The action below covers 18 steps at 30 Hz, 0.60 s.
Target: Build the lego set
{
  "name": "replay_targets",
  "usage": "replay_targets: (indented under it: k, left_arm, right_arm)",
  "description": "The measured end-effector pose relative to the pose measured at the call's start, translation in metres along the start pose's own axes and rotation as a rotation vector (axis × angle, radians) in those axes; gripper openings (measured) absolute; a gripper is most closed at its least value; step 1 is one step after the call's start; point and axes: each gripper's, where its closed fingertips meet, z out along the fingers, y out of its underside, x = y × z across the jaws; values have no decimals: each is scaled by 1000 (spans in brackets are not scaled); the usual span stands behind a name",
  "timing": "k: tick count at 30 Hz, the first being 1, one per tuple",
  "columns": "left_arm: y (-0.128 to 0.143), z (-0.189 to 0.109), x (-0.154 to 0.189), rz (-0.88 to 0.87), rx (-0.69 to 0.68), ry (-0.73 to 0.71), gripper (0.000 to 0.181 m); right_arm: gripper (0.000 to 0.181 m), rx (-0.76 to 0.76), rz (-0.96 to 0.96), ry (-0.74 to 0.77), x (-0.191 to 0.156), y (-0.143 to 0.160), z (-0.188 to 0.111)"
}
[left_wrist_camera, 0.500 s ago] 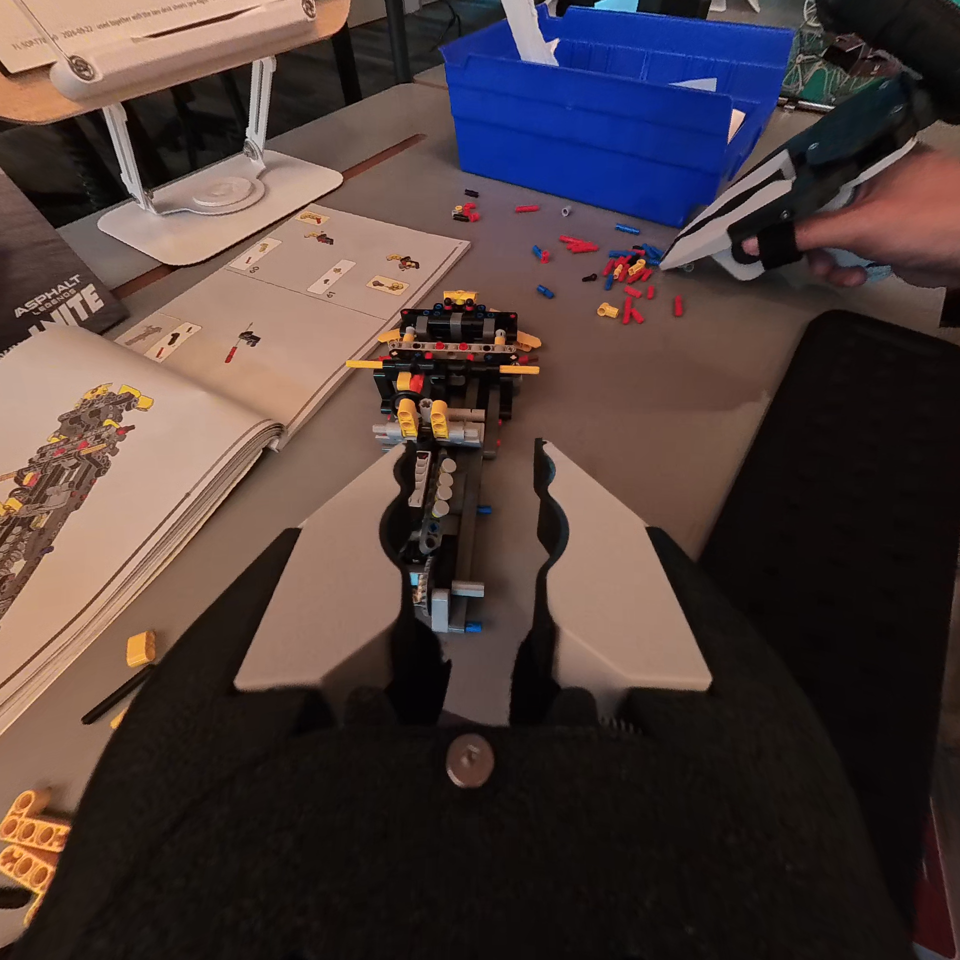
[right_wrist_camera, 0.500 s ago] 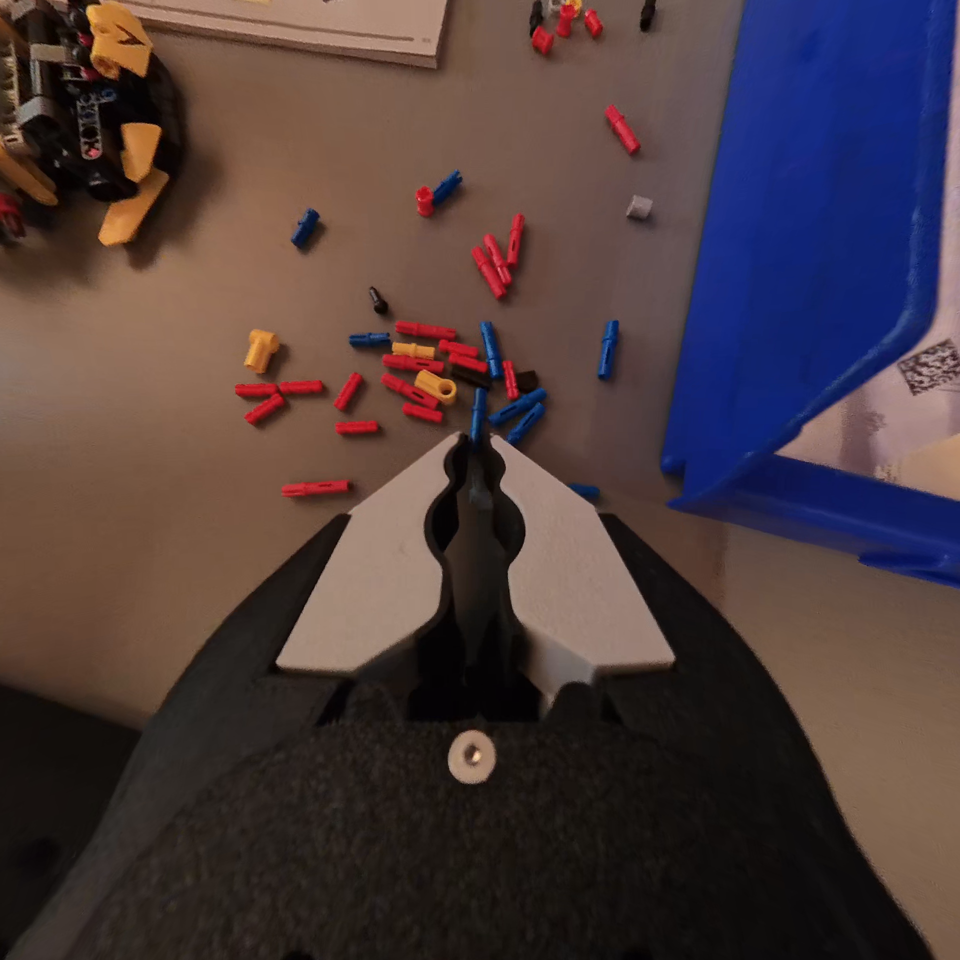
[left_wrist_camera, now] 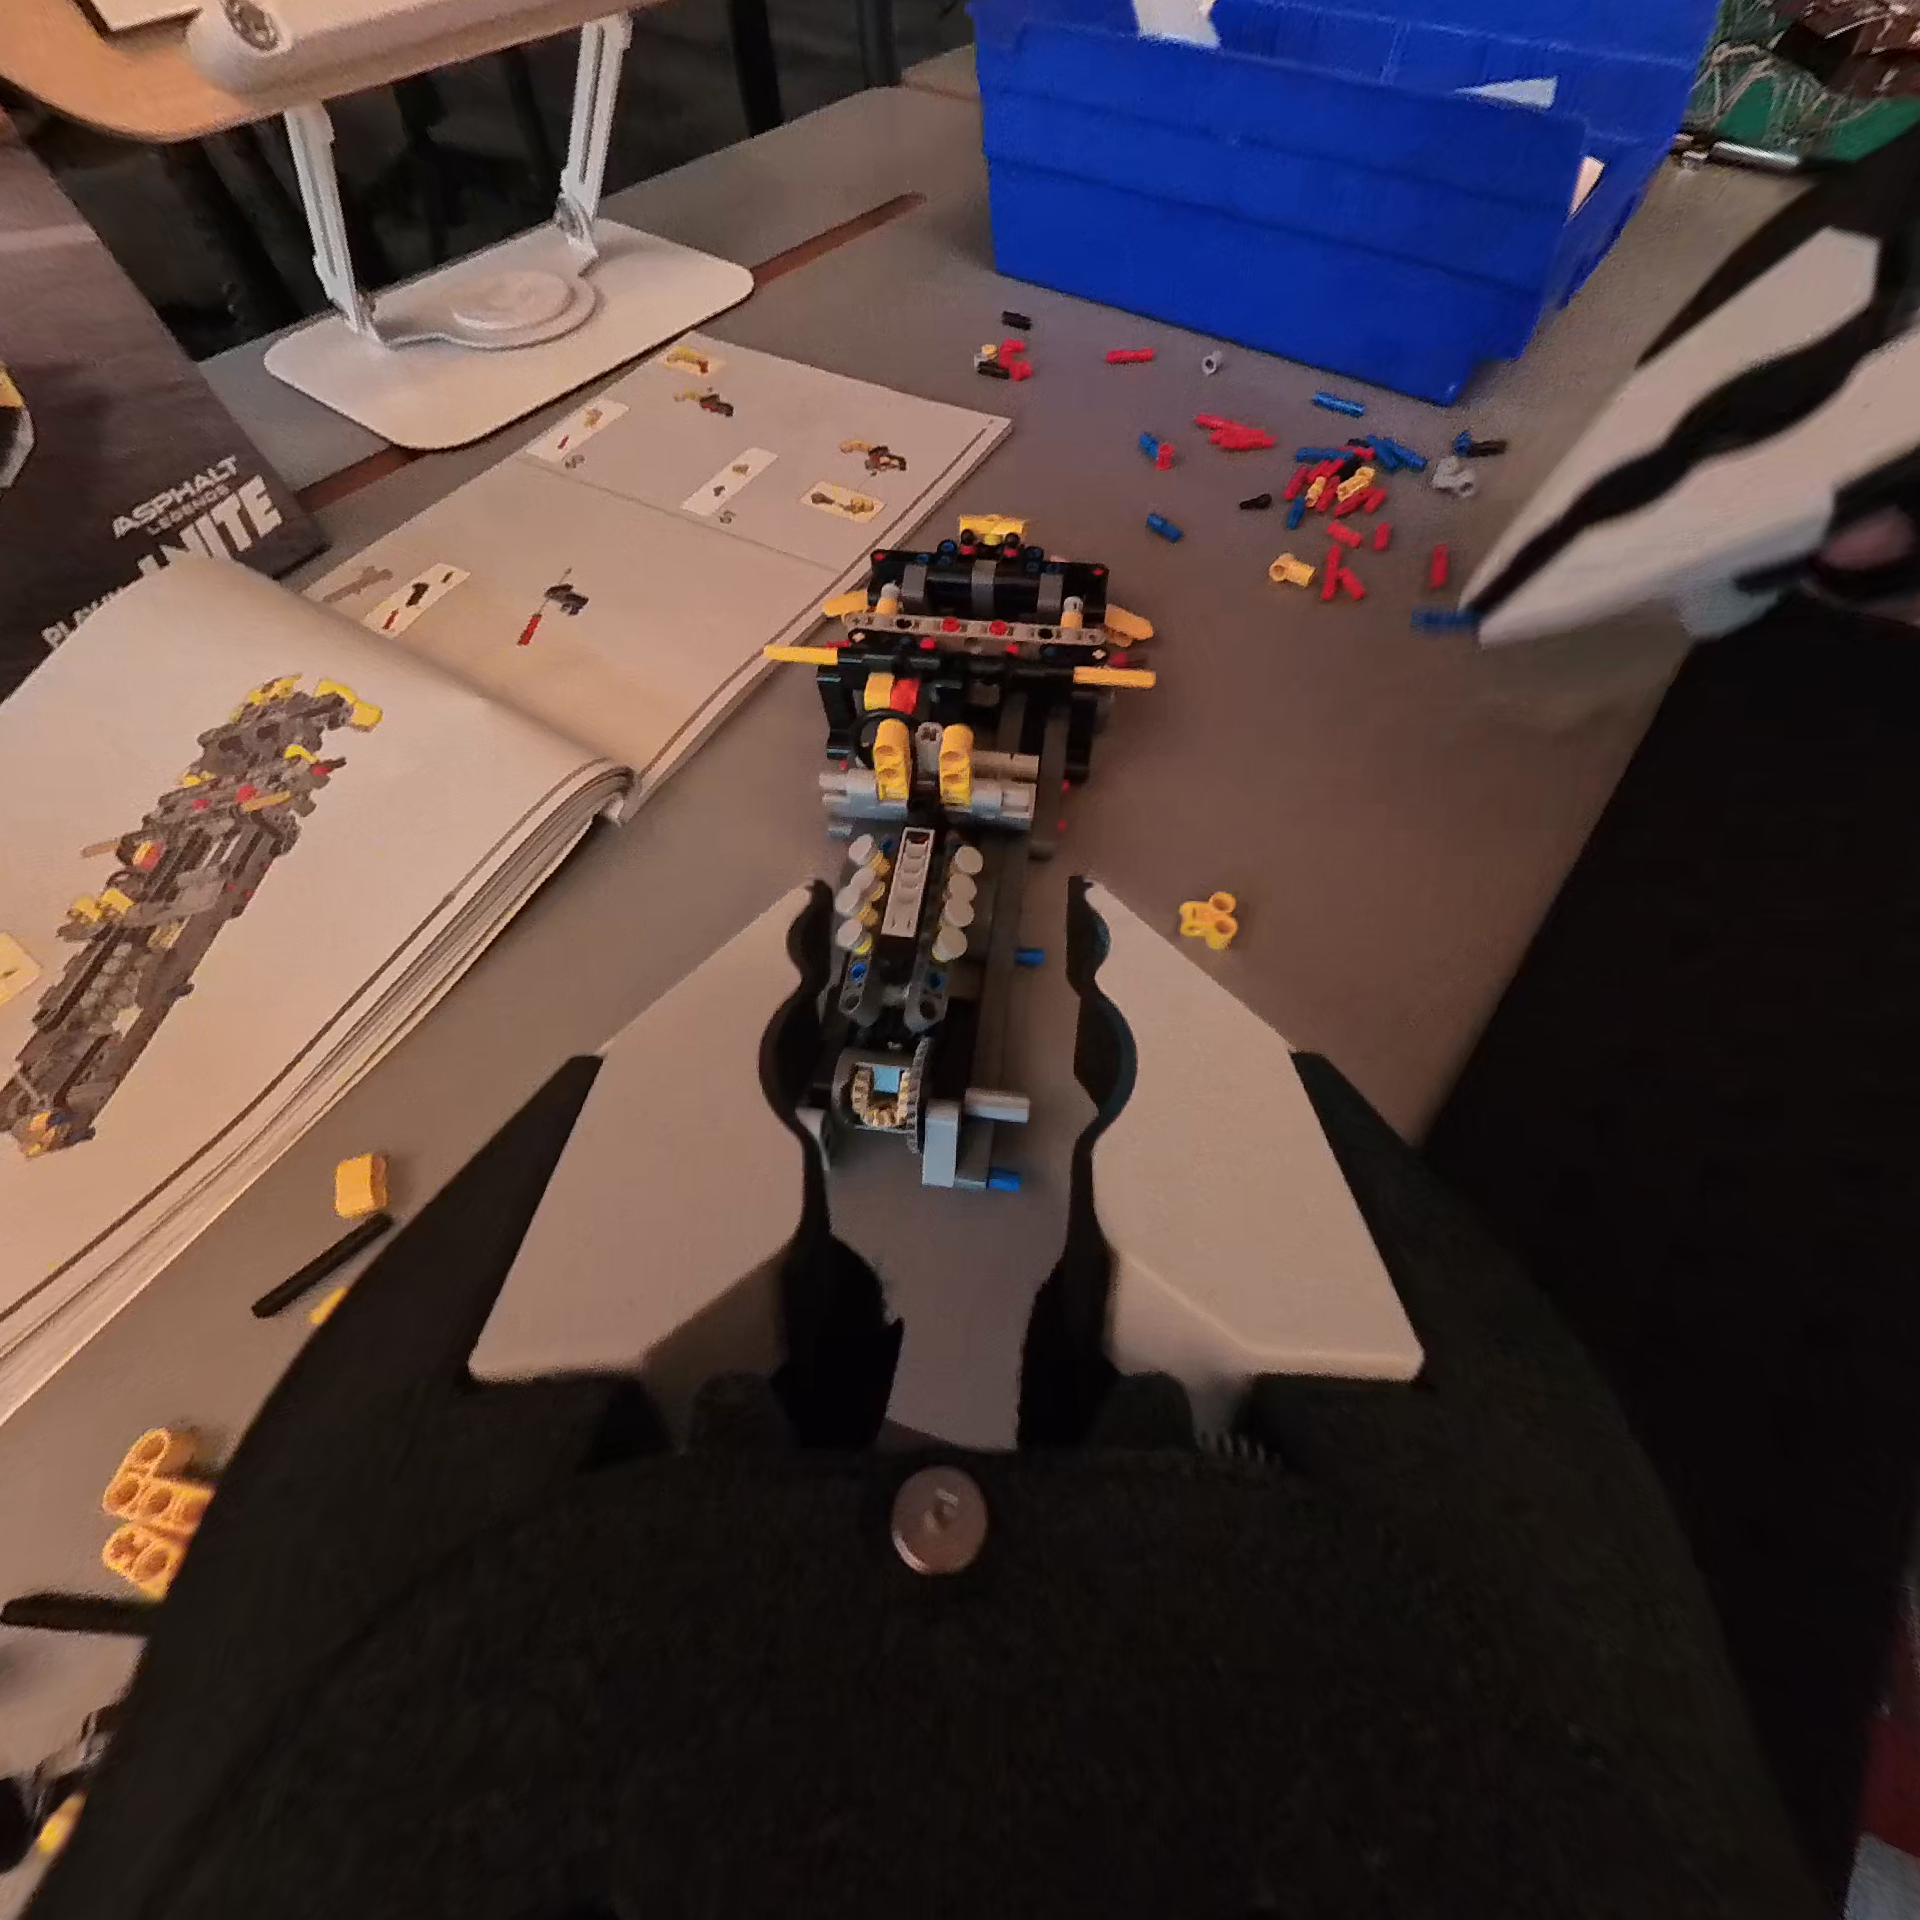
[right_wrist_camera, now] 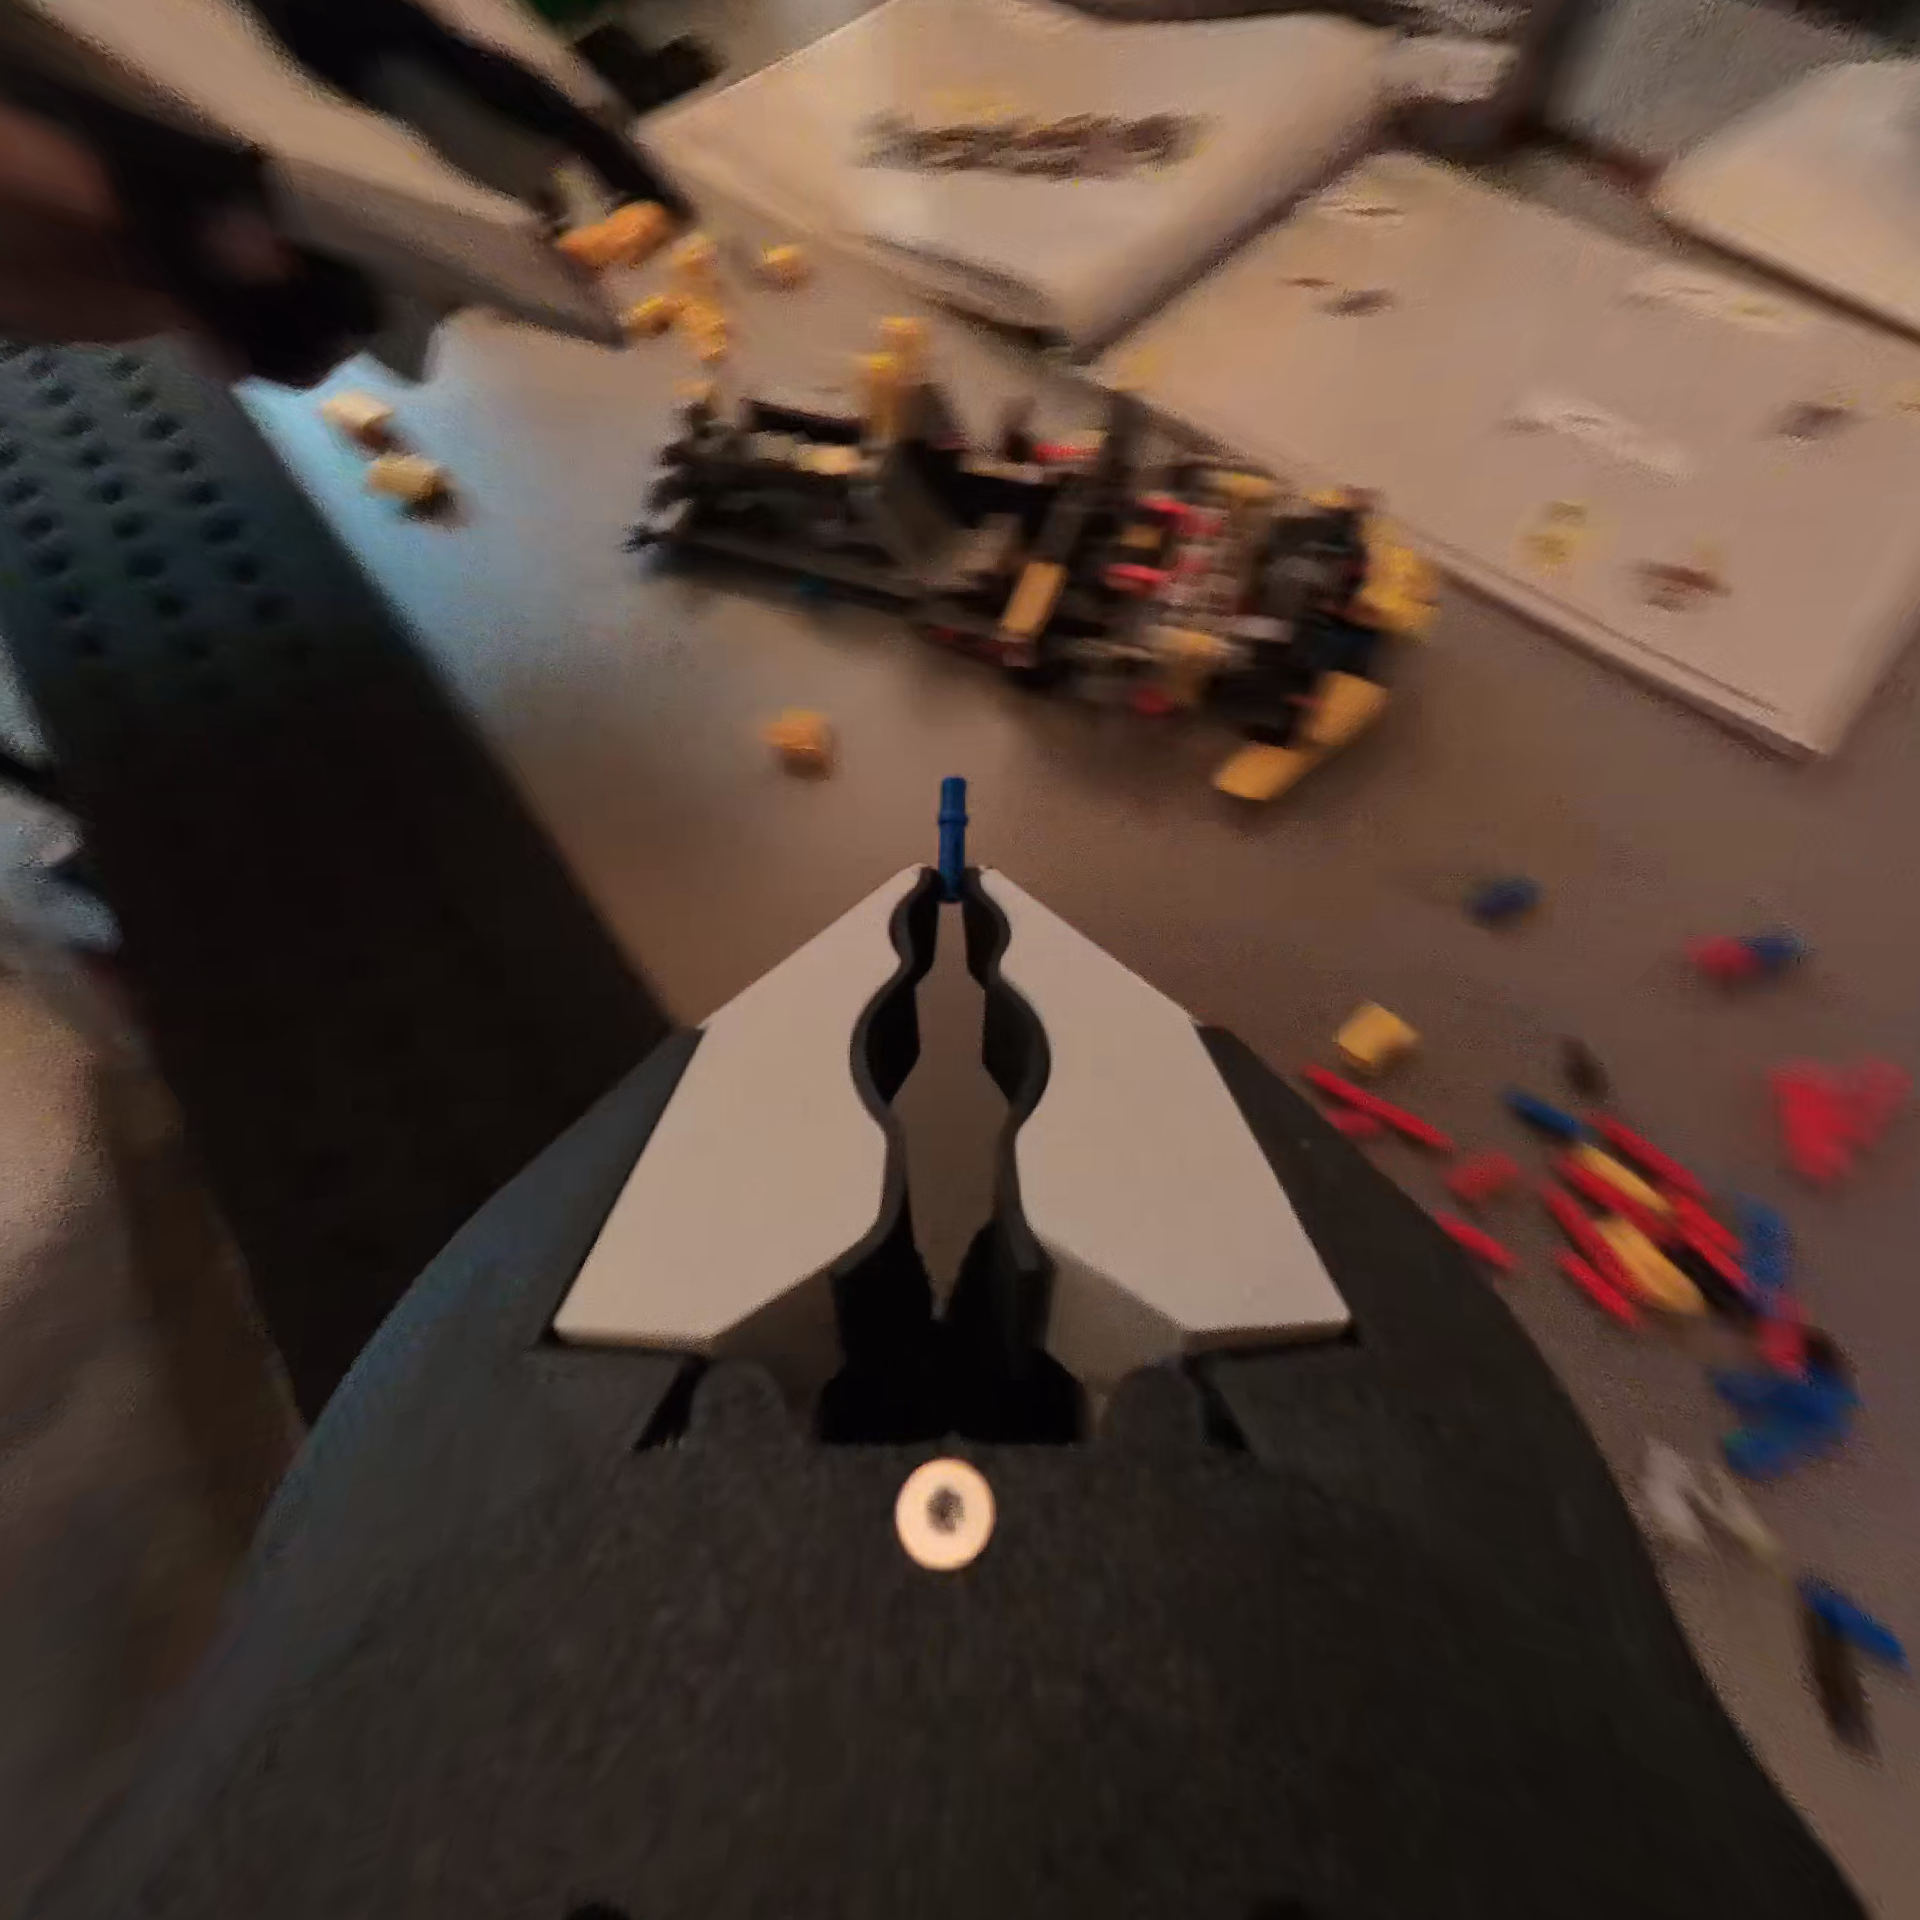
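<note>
The right hand-held gripper (right_wrist_camera: 951, 881) pinches a small blue pin (right_wrist_camera: 950, 831) at its very tips, and the pin sticks out in front. The left hand-held gripper (left_wrist_camera: 940, 894) has its fingers spread wide apart and grips nothing. The back end of the black and yellow lego car (left_wrist_camera: 961, 790) lies on the grey bench (left_wrist_camera: 1299, 790) between those fingers. An open instruction book (left_wrist_camera: 416, 727) lies beside the car. Loose red and blue pins (left_wrist_camera: 1340, 488) lie near a blue bin (left_wrist_camera: 1278, 197).
</note>
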Motion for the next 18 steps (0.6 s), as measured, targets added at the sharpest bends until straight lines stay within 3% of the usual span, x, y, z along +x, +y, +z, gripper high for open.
replay_targets:
  k: [2,7,15,18]
  left_arm:
    - [4,-3,-3,3,-13,-13,47]
    - [12,-14,-6,12,-34,-54,47]
    - [23,-23,-9,-23,-43,-71,46]
    - [22,-18,-3,-18,-49,-47,46]
  right_arm:
    - [4,-79,-70,-36,-23,2,25]
    - [4,-146,-58,-78,-33,5,58]
    - [6,-262,-110,-19,-28,24,73]
    - [9,-216,-97,20,-20,20,66]
